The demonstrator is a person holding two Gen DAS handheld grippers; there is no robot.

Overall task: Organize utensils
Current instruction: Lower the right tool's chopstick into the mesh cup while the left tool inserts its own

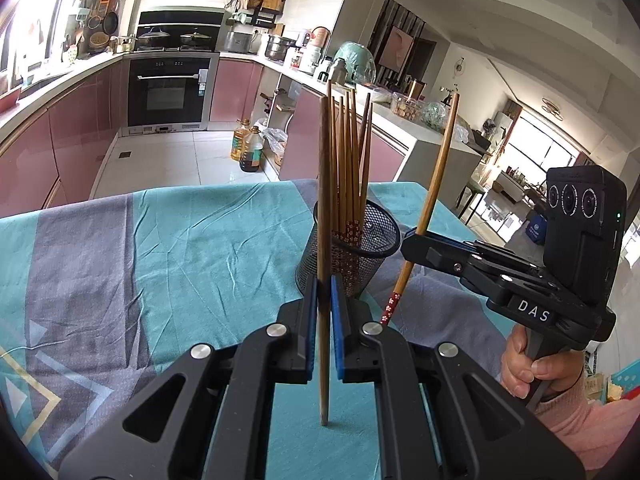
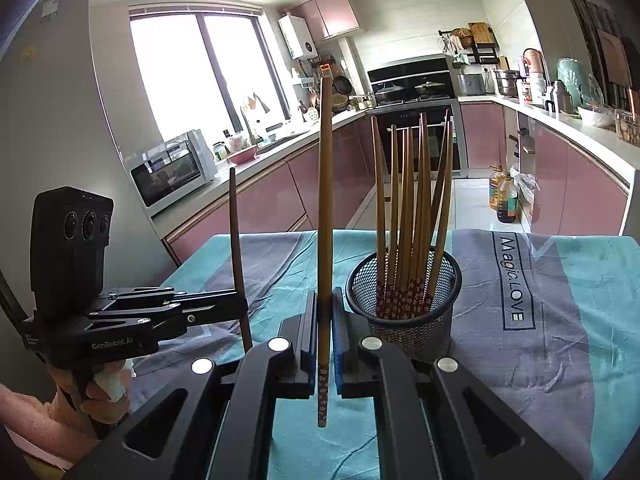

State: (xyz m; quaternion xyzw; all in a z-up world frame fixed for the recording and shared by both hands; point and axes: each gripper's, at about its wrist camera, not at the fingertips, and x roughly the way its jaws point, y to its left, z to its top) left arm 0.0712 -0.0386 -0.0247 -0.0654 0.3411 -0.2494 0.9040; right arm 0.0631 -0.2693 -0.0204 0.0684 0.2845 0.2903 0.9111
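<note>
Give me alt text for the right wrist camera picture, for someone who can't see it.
The right gripper clamps one upright chopstick beside a black mesh cup of chopsticks on a teal cloth; the left gripper holds another.

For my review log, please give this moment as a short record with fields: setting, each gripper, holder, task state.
setting: kitchen, table under a teal and grey cloth
left gripper: shut on a plain brown chopstick, upright
right gripper: shut on a flower-patterned chopstick, upright, patterned end down
holder: black mesh cup with a bunch of chopsticks standing in it, patterned ends down
task state: both held chopsticks not yet in the cup
</note>
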